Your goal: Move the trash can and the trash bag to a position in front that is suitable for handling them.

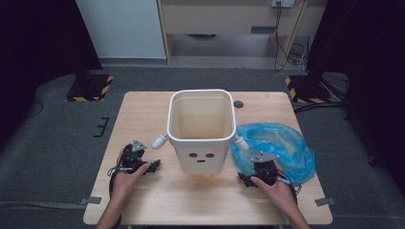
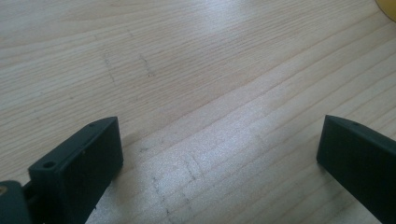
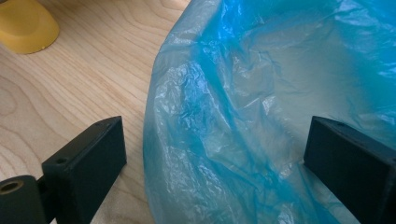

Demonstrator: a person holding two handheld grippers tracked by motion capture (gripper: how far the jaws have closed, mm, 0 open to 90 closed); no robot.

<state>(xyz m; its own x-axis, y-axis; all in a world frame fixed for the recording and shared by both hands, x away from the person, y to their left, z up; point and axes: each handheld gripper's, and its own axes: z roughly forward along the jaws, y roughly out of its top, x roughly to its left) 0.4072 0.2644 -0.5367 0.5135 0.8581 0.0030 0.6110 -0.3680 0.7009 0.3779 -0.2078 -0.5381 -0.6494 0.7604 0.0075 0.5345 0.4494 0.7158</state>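
Blue plastic bag (image 1: 279, 145), thin, crinkly, see-thru, lies crumpled on wooden table (image 1: 153, 191) at right, touching the white bin's (image 1: 201, 129) right side. Right gripper (image 1: 247, 180) at bag's near edge, jaws wide, bag film between them w/o being pinched. Left gripper (image 1: 154, 166) left of bin, jaws wide over bare wood. Bin stands mid-table between both grippers; yellow foot (image 3: 25, 25) under it.

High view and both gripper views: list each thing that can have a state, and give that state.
White bin: upright, lidless, unlined.
Blue plastic bag: crumpled, lying on table, right of bin.
Left gripper: open, holding nothing.
Right gripper: open, bag edge between its jaws, ungripped.
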